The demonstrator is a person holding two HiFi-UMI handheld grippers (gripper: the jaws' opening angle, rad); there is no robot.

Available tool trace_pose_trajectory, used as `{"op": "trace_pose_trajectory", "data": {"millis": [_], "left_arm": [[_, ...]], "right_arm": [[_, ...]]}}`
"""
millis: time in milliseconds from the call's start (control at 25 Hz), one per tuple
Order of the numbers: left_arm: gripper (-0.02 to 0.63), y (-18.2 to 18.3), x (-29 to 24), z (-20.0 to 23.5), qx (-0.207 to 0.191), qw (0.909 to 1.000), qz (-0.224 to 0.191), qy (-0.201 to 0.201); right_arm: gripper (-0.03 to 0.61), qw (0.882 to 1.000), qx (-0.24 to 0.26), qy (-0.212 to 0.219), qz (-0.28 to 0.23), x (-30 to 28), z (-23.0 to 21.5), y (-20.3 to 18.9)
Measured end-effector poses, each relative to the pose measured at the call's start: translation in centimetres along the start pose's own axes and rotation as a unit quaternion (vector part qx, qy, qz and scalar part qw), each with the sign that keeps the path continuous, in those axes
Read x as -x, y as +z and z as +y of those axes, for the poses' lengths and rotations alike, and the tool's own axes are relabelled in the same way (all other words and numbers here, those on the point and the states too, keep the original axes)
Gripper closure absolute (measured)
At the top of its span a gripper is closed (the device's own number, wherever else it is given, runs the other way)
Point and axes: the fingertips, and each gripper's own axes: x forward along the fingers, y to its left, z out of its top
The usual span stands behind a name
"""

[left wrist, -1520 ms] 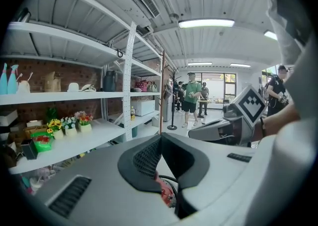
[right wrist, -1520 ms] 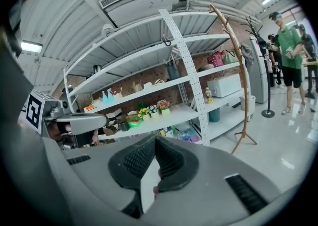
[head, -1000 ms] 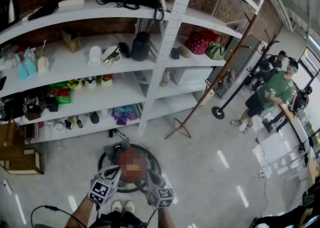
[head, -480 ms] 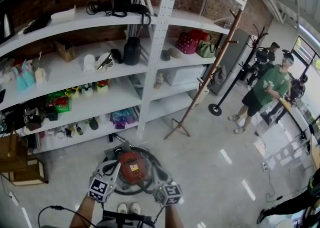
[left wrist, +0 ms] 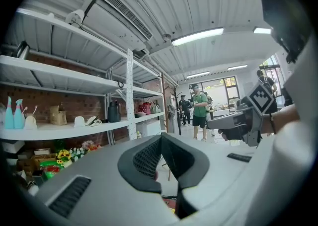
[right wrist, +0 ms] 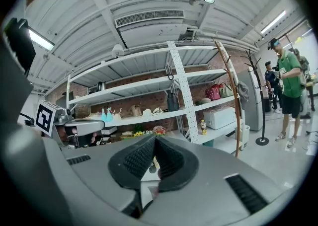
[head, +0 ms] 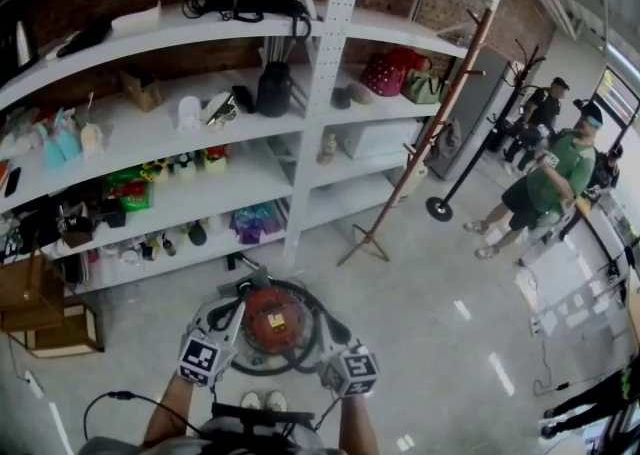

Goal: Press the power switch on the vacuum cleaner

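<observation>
— Shelving fills the top of the head view. Where is the vacuum cleaner?
— The red vacuum cleaner sits on the floor below the shelves, between the left gripper and the right gripper, both close beside it.
— Do the gripper views show it?
— Hardly. They look across at shelves and ceiling, and each catches the other gripper. In both, the jaws are pressed together at the tips with nothing between them.

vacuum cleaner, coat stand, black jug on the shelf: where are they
vacuum cleaner [head: 272, 318]: head view, red top
coat stand [head: 438, 103]: head view, middle of pole
black jug [head: 274, 89]: head view, its body
</observation>
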Motion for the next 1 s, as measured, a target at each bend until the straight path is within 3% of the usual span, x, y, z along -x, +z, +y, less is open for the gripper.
{"op": "trace_pose_trajectory", "data": {"millis": [480,1000], "left_arm": [[0.607,0.0,1.1,1.6,-0.021,0.9995,0.009,0.023],[0.607,0.9,1.4,3.1,-0.006,0.9988,-0.003,0.048]], "right_arm": [[0.566,1.000,0.004,0.000,-0.021,0.2,-0.2,1.1],[0.566,1.000,0.016,0.014,-0.022,-0.2,0.1,0.8]]}}
